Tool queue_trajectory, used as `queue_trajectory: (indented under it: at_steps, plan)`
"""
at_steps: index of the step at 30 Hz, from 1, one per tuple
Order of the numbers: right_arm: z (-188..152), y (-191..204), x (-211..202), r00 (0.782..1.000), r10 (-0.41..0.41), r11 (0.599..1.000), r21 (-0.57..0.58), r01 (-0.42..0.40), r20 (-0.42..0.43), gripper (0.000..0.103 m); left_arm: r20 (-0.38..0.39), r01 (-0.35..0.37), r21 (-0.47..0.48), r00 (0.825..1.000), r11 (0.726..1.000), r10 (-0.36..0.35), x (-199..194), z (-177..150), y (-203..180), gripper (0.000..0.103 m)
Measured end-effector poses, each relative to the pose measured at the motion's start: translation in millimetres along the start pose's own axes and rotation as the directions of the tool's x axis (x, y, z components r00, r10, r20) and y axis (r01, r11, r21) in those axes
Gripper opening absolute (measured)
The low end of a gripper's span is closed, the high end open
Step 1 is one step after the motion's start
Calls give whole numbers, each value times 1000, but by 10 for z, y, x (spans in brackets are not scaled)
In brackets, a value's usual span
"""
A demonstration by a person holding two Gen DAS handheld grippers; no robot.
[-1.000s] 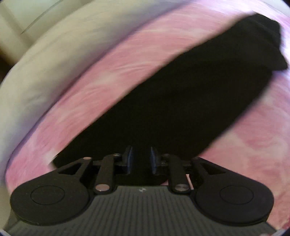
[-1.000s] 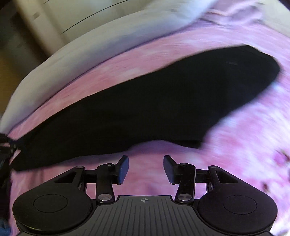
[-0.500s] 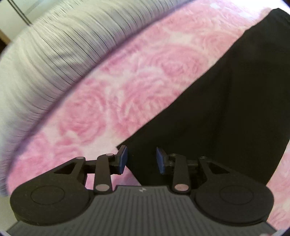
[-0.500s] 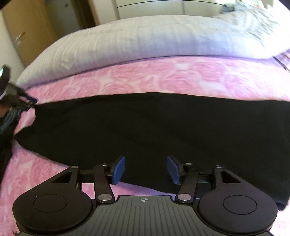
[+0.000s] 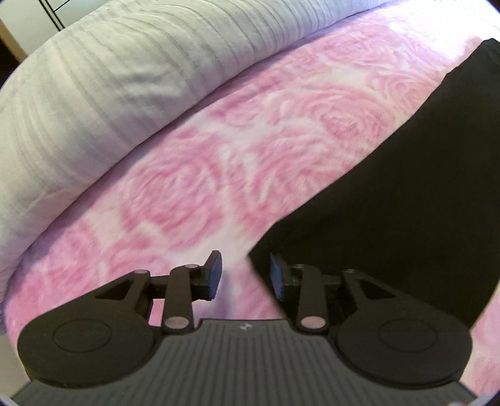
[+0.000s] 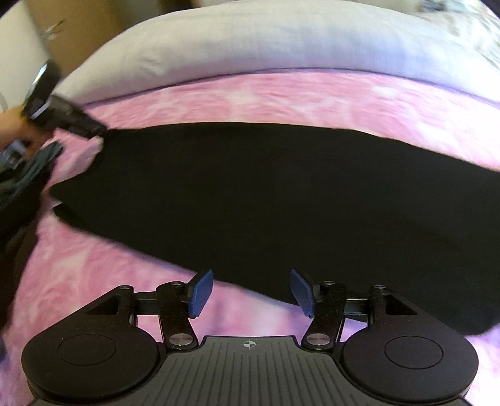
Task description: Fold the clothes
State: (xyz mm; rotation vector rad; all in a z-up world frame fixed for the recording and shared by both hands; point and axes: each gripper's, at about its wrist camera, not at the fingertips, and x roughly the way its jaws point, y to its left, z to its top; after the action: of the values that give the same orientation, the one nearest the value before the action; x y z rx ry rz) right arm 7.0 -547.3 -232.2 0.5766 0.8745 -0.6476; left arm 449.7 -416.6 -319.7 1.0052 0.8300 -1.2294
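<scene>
A black garment (image 6: 281, 200) lies spread flat across the pink rose blanket (image 6: 281, 96). In the left wrist view its corner (image 5: 265, 265) reaches in between the blue pads, close to the right one. My left gripper (image 5: 246, 274) has its jaws opening, and neither pad presses the cloth. The right wrist view also shows my left gripper (image 6: 93, 128) at the garment's far left corner, with a hand (image 6: 12, 125) behind it. My right gripper (image 6: 251, 292) hovers over the garment's near edge, which runs between the fingers untouched. Its jaws are wide and still opening.
A long pale striped pillow (image 5: 109, 93) lies along the far side of the blanket (image 5: 218, 175). Pale cupboard doors (image 5: 31, 18) and a wooden panel (image 6: 78, 28) stand behind it. The person's dark clothing (image 6: 18, 200) fills the left edge of the right wrist view.
Both grippers have swept sideways and sunk toward the bed. The left jaws, narrow on the black cloth before, have parted and the corner now lies on the blanket. The right jaws have widened.
</scene>
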Motion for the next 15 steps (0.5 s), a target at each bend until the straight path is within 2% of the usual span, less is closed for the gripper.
queue_trajectory:
  at_steps: [3, 6, 9, 10, 12, 15]
  plan:
    - [63, 261, 87, 998, 64, 995, -80, -63, 1, 60, 5, 6, 92, 1000, 996, -6, -296, -143, -73, 27]
    - [141, 568, 205, 990, 140, 976, -167, -138, 3, 60, 34, 62, 183, 997, 981, -69, -584, -325, -319, 27]
    - [207, 819, 374, 981, 193, 961, -203, -188, 5, 60, -31, 152, 244, 988, 958, -149, -542, -527, -663, 29]
    - [223, 882, 447, 980, 201, 958, -211, -197, 2, 60, -79, 165, 270, 986, 949, -149, -444, -599, -767, 29]
    - [233, 969, 600, 981, 194, 954, -227, -194, -19, 60, -159, 183, 300, 977, 936, -141, -259, -716, -894, 29]
    - [231, 1076, 749, 989, 122, 949, -284, -141, -81, 60, -143, 173, 270, 980, 947, -139, -321, -662, -820, 29]
